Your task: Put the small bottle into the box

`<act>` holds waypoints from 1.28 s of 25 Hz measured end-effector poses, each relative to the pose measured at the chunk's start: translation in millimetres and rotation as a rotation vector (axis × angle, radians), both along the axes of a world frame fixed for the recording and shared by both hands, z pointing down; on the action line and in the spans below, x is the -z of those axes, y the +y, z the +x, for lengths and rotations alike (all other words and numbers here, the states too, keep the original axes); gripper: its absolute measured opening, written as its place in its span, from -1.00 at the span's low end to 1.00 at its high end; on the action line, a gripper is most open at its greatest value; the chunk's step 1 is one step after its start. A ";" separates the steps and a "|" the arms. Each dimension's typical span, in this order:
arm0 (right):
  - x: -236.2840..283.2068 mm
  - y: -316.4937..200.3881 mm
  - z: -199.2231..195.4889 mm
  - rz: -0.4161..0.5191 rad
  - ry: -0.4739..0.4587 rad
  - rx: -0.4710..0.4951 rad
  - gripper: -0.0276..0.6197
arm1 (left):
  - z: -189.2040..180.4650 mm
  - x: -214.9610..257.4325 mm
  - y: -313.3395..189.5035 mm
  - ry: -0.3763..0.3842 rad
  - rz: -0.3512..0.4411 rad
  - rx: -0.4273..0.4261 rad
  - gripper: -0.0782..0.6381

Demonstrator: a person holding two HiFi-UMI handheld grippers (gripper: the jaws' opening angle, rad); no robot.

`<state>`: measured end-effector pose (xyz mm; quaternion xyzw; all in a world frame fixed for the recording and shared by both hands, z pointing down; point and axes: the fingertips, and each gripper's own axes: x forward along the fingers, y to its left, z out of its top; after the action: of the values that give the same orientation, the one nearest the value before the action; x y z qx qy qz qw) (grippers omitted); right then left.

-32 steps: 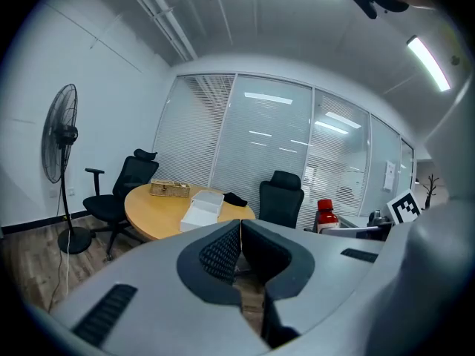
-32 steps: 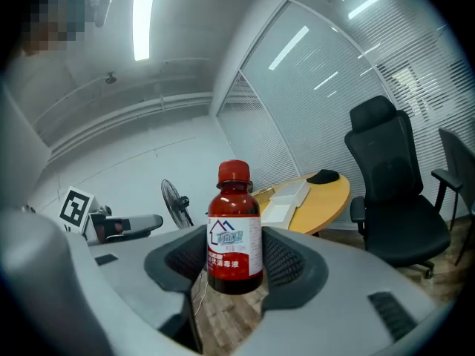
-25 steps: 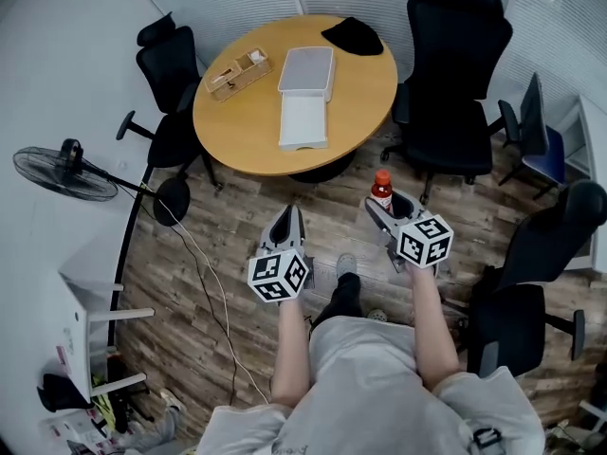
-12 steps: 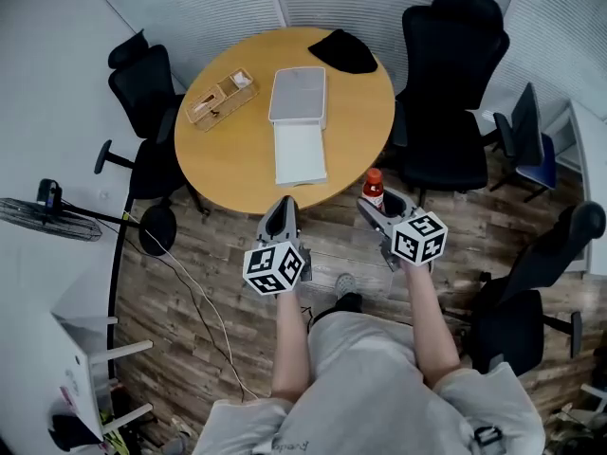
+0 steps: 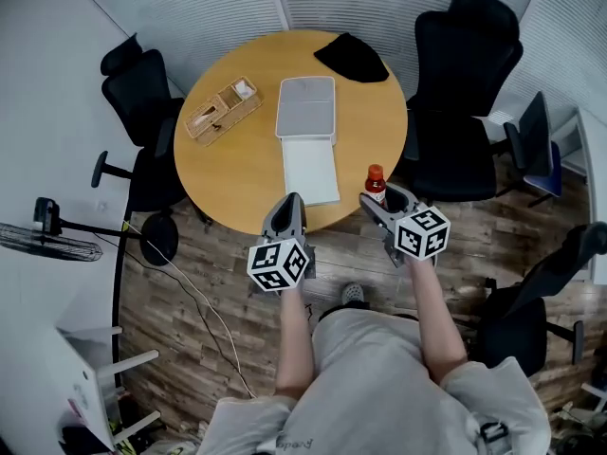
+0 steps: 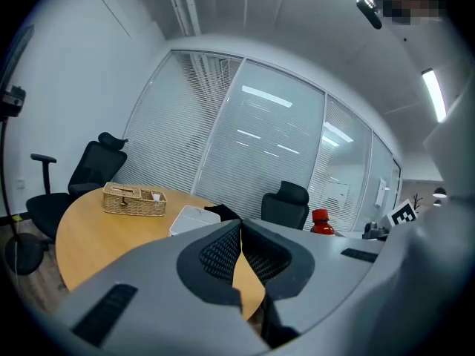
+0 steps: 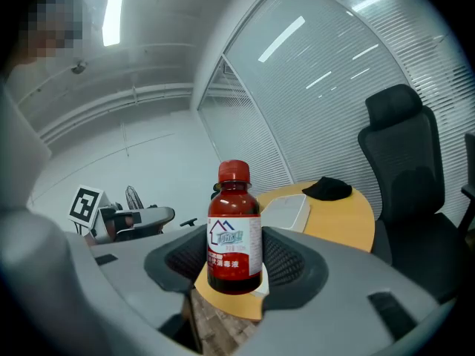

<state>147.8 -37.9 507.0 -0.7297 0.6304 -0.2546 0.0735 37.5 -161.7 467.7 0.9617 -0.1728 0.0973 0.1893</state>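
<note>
Your right gripper (image 5: pixel 381 202) is clamped on the small bottle (image 5: pixel 377 183), which is upright, red cap up, at the near-right edge of the round table (image 5: pixel 228 173). Your left gripper (image 5: pixel 287 211) is closed on nothing at the near edge. The white box (image 5: pixel 308 140) lies open between them, a bit farther in. There's bare tabletop to its left, and a black chair (image 5: pixel 465 112) crowds the right.

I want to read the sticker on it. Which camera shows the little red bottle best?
The right gripper view: the small bottle stands upright and close between the fingers, label facing the camera. The head view shows it tiny from above; the left gripper view shows only its red cap and shoulders.
</note>
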 end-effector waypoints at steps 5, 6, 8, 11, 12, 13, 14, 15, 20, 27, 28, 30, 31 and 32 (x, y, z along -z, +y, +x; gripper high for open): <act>0.2 -35.0 7.3 -0.003 0.006 0.039 -0.22 | 4.2 1.0 -30.2 -0.003 0.008 0.022 -0.70; 0.0 -40.4 7.9 -0.002 0.007 0.046 -0.22 | 3.5 0.9 -34.8 -0.004 0.008 0.027 -0.70; -1.4 -49.7 9.8 0.001 0.008 0.057 -0.22 | 1.2 -0.5 -44.0 -0.008 0.010 0.042 -0.70; -3.9 -61.5 12.3 -0.001 0.008 0.076 -0.22 | -1.8 -2.4 -55.5 -0.013 0.010 0.066 -0.70; -5.2 -64.3 12.7 -0.005 0.009 0.084 -0.22 | -2.5 -4.0 -57.0 -0.020 0.012 0.071 -0.70; -6.4 -67.0 13.4 -0.008 0.009 0.091 -0.22 | -2.8 -5.7 -57.8 -0.030 0.013 0.076 -0.70; -7.6 -70.2 14.6 -0.009 0.006 0.099 -0.22 | -2.9 -7.4 -58.3 -0.039 0.014 0.082 -0.70; -9.1 -73.7 16.3 -0.010 0.003 0.106 -0.22 | -2.5 -9.1 -58.7 -0.046 0.013 0.088 -0.70; -21.0 -94.4 30.1 -0.016 -0.015 0.155 -0.22 | 8.6 -31.7 -64.7 -0.096 0.021 0.112 -0.70; -24.0 -135.1 51.9 -0.078 0.103 0.305 -0.22 | 40.7 -53.9 -97.1 -0.143 0.029 0.176 -0.70; -25.3 -139.3 55.9 -0.100 0.134 0.335 -0.22 | 47.4 -52.1 -97.9 -0.143 0.031 0.177 -0.70; -31.5 -145.4 62.9 -0.146 0.197 0.399 -0.22 | 59.2 -50.2 -95.4 -0.149 0.040 0.171 -0.70; -35.5 -148.9 65.7 -0.167 0.227 0.431 -0.22 | 63.5 -50.0 -94.7 -0.151 0.042 0.170 -0.70; -39.6 -153.2 67.7 -0.185 0.255 0.463 -0.22 | 66.5 -50.0 -95.1 -0.153 0.042 0.172 -0.70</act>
<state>215.5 -191.1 546.5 -0.5958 0.7586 -0.2272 -0.1336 104.0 -256.8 517.7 0.9368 -0.2706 0.1500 0.1630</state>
